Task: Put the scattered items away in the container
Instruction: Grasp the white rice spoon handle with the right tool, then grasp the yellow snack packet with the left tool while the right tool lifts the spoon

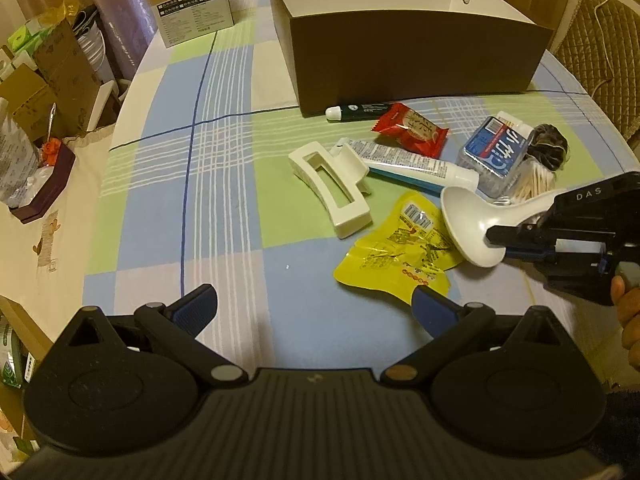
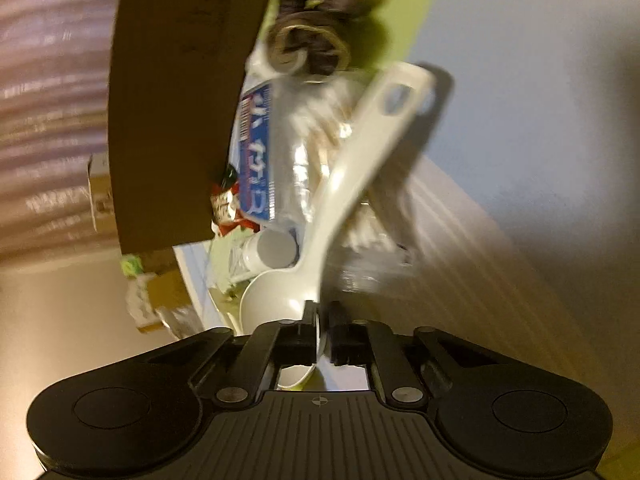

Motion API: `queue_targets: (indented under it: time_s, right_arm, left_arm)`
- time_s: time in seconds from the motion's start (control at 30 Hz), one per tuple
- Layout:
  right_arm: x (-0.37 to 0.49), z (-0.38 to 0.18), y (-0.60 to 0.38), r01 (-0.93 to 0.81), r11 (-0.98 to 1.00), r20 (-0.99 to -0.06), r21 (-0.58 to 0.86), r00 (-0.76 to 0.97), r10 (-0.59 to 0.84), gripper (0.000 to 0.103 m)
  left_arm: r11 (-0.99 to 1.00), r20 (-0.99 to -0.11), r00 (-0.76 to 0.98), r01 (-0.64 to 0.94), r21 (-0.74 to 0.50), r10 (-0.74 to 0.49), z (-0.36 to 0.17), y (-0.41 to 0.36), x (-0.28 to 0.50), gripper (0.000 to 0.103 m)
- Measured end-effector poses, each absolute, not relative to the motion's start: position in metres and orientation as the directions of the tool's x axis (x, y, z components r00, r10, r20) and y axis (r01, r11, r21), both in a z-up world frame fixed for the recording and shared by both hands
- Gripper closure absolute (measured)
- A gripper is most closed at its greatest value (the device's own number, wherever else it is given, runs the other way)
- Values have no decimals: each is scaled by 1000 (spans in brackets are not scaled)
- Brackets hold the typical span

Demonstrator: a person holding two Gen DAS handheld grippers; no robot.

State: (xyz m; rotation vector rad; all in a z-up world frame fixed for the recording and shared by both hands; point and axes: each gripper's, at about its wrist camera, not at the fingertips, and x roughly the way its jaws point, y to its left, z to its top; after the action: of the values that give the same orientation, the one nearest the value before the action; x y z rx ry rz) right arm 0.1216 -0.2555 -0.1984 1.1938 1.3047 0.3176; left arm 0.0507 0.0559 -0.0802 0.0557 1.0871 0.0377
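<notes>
On the checked blue-and-green tablecloth (image 1: 224,184) the tidying looks barely begun: the brown, white-lined open box (image 1: 408,60) shows nothing inside, the white hair claw (image 1: 332,188), yellow packet (image 1: 396,256) and tubes lie scattered before it, the right gripper (image 2: 322,322) pinches the white plastic spoon (image 1: 476,228) by its bowl, and the left gripper (image 1: 316,308) hangs wide and empty.

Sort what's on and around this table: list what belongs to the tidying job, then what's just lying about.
Part of the job:
brown box
white spoon, clamped in the right gripper
hair clip
yellow packet
red packet
white tube
dark tube
cotton swabs
scrunchie
left gripper, open

Just lying about:
cardboard box
bowls
chair
</notes>
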Motion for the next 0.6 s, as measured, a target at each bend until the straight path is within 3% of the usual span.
queue_targets:
  time_s: [0.27,0.47,0.6]
  right_arm:
    - [121,-177,-271,370,406,-531,836,355,770,98]
    - [115,-162,-275,314,457,-550,832,361,753,98]
    - [121,-150,-263,286,463,-543,839,373,753,98]
  left_arm:
    - [988,-857,515,135,81,0,-84,38,49,1]
    - [851,-812,583,417,319,19,-99,-6,38,2]
    - [730,-797,602,524,439,48,-120,-26,33,8]
